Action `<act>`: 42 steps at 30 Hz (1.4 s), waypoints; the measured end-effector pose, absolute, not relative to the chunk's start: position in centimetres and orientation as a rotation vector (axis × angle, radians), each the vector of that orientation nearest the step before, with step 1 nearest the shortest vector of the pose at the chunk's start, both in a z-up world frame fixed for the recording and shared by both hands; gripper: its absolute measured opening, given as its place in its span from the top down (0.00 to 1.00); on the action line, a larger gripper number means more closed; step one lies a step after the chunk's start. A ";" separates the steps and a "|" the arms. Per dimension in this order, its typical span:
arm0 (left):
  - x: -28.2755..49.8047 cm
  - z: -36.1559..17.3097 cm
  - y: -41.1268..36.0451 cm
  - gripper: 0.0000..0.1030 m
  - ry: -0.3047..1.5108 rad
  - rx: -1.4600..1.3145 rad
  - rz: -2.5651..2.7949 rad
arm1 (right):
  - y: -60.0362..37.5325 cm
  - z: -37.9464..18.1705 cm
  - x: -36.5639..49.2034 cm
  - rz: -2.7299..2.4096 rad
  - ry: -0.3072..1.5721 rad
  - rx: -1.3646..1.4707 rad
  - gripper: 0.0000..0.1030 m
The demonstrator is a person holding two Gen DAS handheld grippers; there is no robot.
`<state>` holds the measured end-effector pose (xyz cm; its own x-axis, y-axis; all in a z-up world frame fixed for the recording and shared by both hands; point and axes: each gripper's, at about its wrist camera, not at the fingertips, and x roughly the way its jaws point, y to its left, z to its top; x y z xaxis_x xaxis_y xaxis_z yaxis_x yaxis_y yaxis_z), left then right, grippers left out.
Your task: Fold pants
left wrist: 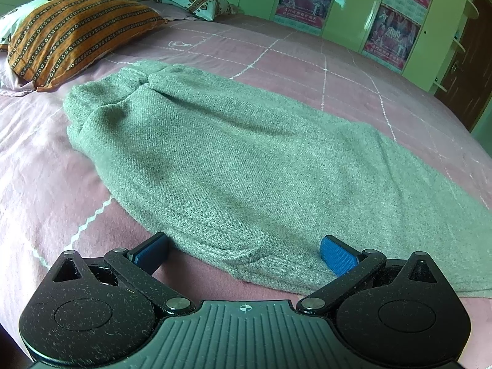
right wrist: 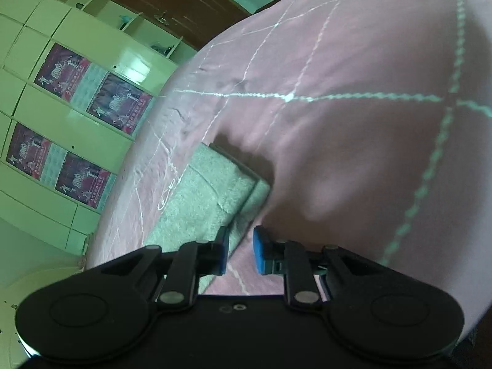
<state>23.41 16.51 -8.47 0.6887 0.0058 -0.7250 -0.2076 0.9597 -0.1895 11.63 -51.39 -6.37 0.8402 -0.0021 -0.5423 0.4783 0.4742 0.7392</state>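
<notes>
Pink checked bed (left wrist: 276, 58), pale wardrobe (left wrist: 363, 9), dark door (left wrist: 470, 70).

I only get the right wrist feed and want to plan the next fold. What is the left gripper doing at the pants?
Observer: The left gripper is wide open, one finger on each side of the near edge of the grey pants, gripping nothing.
Operator: Are the pants lying flat over there?
Observer: Mostly flat on the pink bedspread, but bunched into folds at the far end.
Operator: Anything near that far end?
Observer: An orange striped pillow lies just beyond it, apart from the cloth.
</notes>
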 end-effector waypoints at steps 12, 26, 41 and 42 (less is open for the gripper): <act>23.4 -8.6 16.8 0.00 0.808 -0.279 0.108 | -47.8 1.9 10.8 -0.214 0.374 0.556 1.00; 21.6 -7.3 17.1 0.00 0.703 -0.291 0.143 | -47.3 -3.1 7.1 -0.130 0.449 0.966 0.93; 19.2 -7.9 17.6 0.00 0.679 -0.344 0.200 | -34.4 -4.0 14.3 0.207 0.758 1.070 0.89; 19.3 -7.9 17.6 0.00 0.682 -0.347 0.195 | -34.2 -4.4 14.1 0.209 0.773 1.085 0.89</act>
<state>19.27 17.59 -7.95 0.7612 0.0634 -0.6454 -0.2877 0.9249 -0.2485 14.12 -34.16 -4.38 0.7253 0.5105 -0.4619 0.2087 0.4763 0.8541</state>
